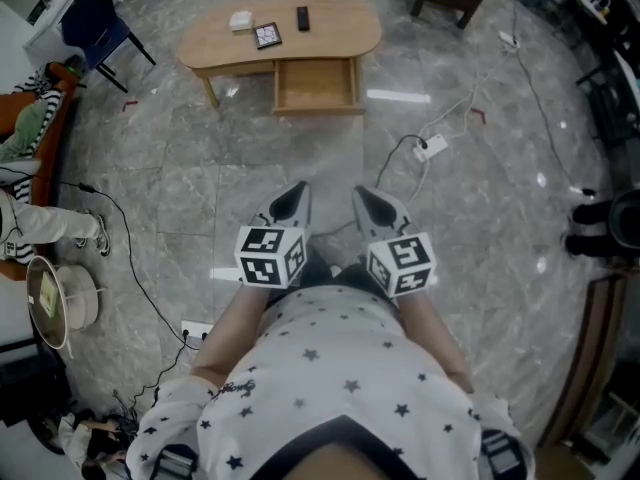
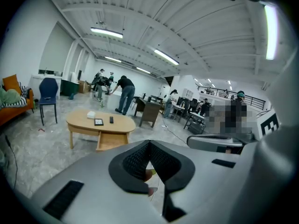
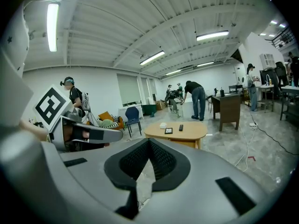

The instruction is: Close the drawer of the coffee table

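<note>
- coffee table (image 1: 330,38) sits up at the far end of the head view, light wood, rounded top, on a grey marble floor (image 1: 200,198)
- the drawer (image 1: 316,85) is pulled out from under the tabletop toward the person, so you can look straight down into its wooden inside
- on top of the table: a dark remote (image 1: 303,18), a small framed picture (image 1: 267,35) and a white box (image 1: 241,21), all grouped around the middle
- left gripper (image 1: 293,198) has its jaws pressed together with nothing in them, and it's well apart from the table
- right gripper (image 1: 370,200) is the same deal, jaws together and empty, just beside the left one
- both are held out in front of the person's star-print shirt (image 1: 330,398), pointing toward the table
- a white power strip (image 1: 432,147) with its cable lies on the floor between the right gripper and the table
- blue chair (image 1: 95,23) off to the table's left
</note>
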